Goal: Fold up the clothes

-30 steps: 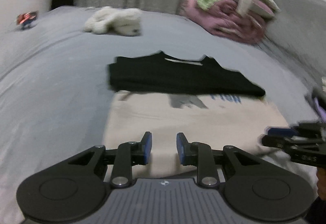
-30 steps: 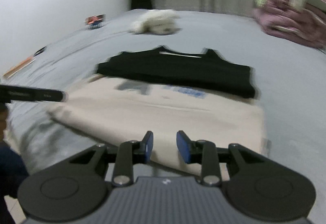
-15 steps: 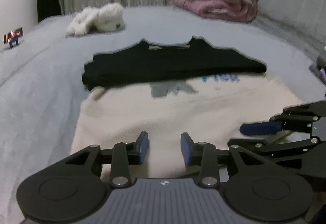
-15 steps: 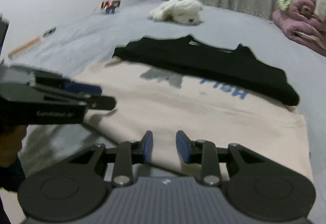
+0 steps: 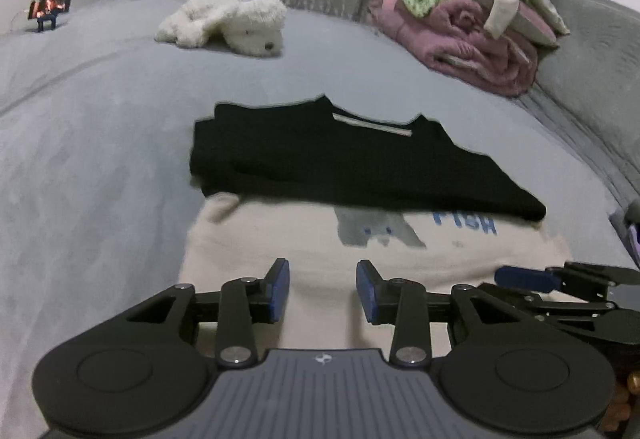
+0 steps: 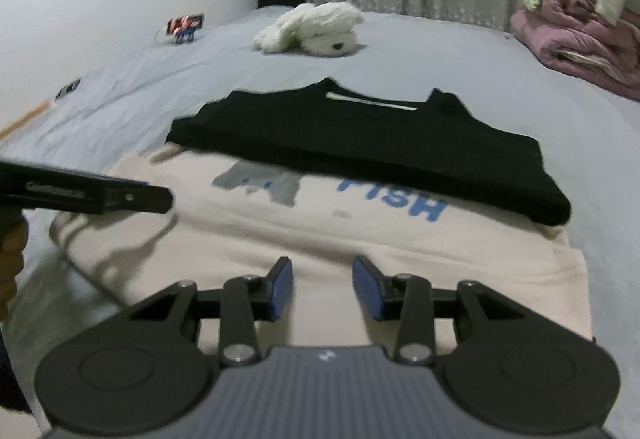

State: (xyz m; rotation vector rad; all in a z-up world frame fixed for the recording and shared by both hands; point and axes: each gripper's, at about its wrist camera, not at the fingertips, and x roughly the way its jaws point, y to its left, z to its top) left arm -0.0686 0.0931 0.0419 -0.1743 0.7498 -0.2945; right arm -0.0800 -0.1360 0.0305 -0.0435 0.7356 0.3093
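A cream shirt (image 5: 304, 263) lies flat on the grey bed (image 5: 92, 143), its near edge under both tools. A folded black shirt (image 5: 344, 163) overlaps its far edge. The left gripper (image 5: 323, 289) hovers over the near hem, jaws apart and empty; the right gripper (image 6: 322, 287) does likewise, nearer the right edge. Bare sheet spreads wide to the left. A plush toy (image 5: 224, 23) and a clothes pile (image 5: 476, 31) sit far back, apparently well apart from the shirts.

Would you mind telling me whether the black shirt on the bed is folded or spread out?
Folded. The black shirt lies as a compact rectangle, no sleeves showing, its near edge overlapping the beige shirt.
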